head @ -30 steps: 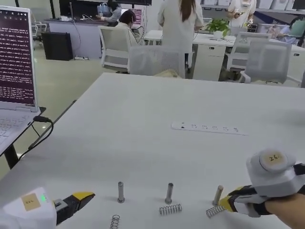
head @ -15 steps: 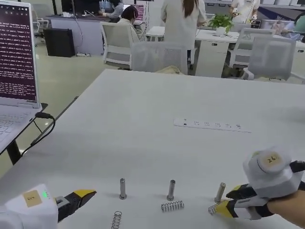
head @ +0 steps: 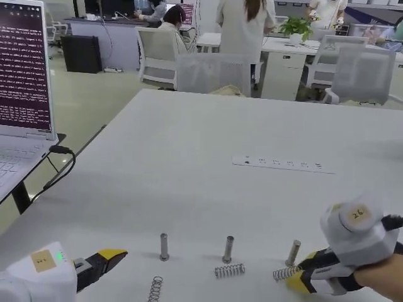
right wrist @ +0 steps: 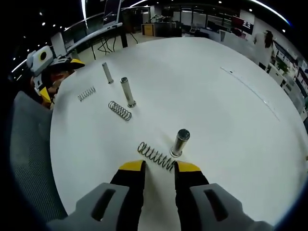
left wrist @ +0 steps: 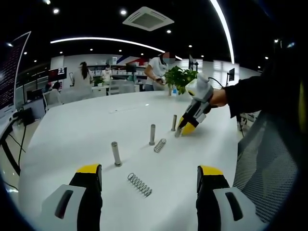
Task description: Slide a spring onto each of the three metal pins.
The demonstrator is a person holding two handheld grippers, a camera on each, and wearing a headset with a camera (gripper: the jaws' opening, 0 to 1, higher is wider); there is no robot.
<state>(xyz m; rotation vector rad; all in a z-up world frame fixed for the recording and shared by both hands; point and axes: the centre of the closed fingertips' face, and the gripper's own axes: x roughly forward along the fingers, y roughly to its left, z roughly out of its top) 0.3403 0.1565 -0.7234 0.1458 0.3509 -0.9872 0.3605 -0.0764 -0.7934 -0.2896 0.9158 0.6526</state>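
Observation:
Three metal pins stand upright in a row on the white table: left pin (head: 164, 246), middle pin (head: 228, 249), right pin (head: 293, 253). A spring lies near each: left spring (head: 155, 288), middle spring (head: 229, 270), right spring (head: 284, 272). My right gripper (head: 303, 279) sits low at the right spring's end. Its jaws stand a narrow gap apart (right wrist: 160, 167), and the spring (right wrist: 156, 155) lies just ahead of them beside the pin (right wrist: 179, 141). My left gripper (left wrist: 149, 173) is wide open near the table's front edge, with a spring (left wrist: 139, 184) lying ahead of it.
A white power strip (head: 281, 165) lies across the middle of the table. An open laptop (head: 22, 75) with a cable stands off the left edge. Chairs, desks and people fill the room behind the table.
The head camera has tipped slightly. My right gripper has sunk a little toward the table at the right spring's end. The left gripper, pins and springs stay put.

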